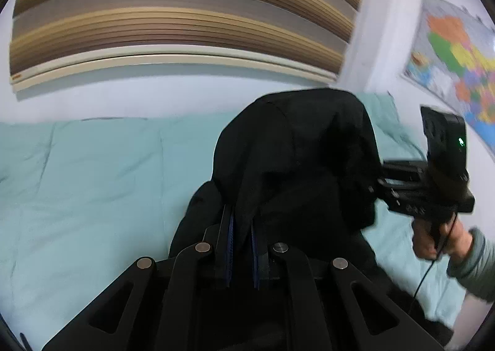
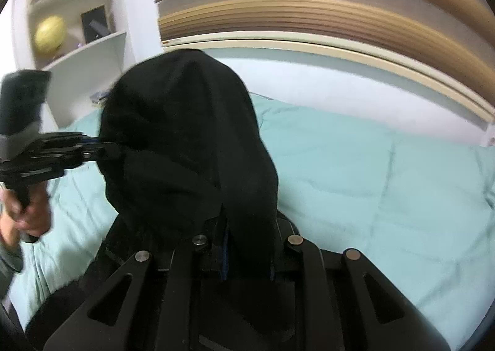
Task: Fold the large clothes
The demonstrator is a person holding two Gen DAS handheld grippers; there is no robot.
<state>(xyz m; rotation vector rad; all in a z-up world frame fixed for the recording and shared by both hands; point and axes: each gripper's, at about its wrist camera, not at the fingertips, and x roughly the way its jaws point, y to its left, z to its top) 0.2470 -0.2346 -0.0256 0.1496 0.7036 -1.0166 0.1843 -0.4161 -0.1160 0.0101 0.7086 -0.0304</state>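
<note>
A large black garment (image 1: 297, 153) hangs lifted above the pale green bed cover (image 1: 92, 190), bunched between both grippers. My left gripper (image 1: 243, 221) is shut on a fold of the black cloth, which drapes over its blue-padded fingers. The right gripper (image 1: 376, 187) enters from the right of the left wrist view, held by a hand (image 1: 439, 242), its tips buried in the garment. In the right wrist view the black garment (image 2: 185, 140) covers my right gripper (image 2: 247, 227), shut on the cloth; the left gripper (image 2: 119, 148) bites into it from the left.
The bed cover (image 2: 371, 190) spreads wide below. A striped wooden headboard (image 1: 173, 29) runs along the back wall. A coloured map (image 1: 458, 63) hangs on the right wall. White shelves (image 2: 80, 41) with a yellow ball (image 2: 49, 33) stand at the left.
</note>
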